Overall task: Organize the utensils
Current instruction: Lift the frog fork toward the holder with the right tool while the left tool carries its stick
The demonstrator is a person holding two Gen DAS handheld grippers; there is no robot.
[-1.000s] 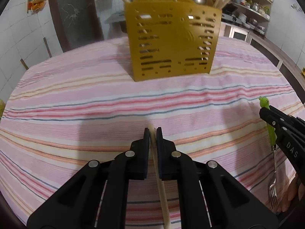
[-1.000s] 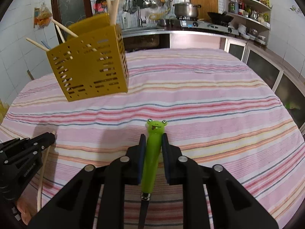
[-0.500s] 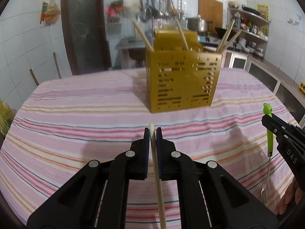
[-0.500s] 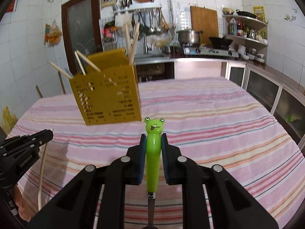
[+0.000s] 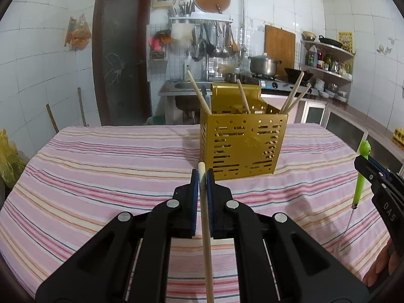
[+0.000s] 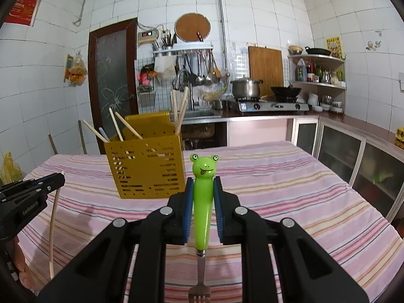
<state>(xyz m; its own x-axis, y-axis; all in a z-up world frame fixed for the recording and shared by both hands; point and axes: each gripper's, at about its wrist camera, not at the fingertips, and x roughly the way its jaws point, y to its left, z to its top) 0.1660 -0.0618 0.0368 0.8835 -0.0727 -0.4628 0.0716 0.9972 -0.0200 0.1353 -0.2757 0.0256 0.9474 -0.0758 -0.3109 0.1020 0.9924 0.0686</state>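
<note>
My left gripper (image 5: 201, 176) is shut on a wooden chopstick (image 5: 205, 227), held upright above the striped tablecloth (image 5: 101, 171). My right gripper (image 6: 203, 184) is shut on the green frog-handled fork (image 6: 202, 202), tines down. The yellow perforated utensil holder (image 5: 242, 146) stands on the table ahead of both grippers with several chopsticks (image 5: 199, 93) leaning in it; it also shows in the right wrist view (image 6: 147, 166). The right gripper with the fork (image 5: 359, 181) shows at the right edge of the left wrist view; the left gripper with its chopstick (image 6: 54, 217) shows at the left of the right wrist view.
The table's far edge (image 5: 151, 126) meets a kitchen with a sink, a stove (image 6: 272, 106), a pot and shelves behind. A door (image 5: 121, 58) stands at the back left. A yellow bag (image 5: 7, 159) hangs off the table's left.
Both grippers have risen and tilted up with their utensils held. The holder now looks farther and lower in both views, and more of the kitchen wall shows.
</note>
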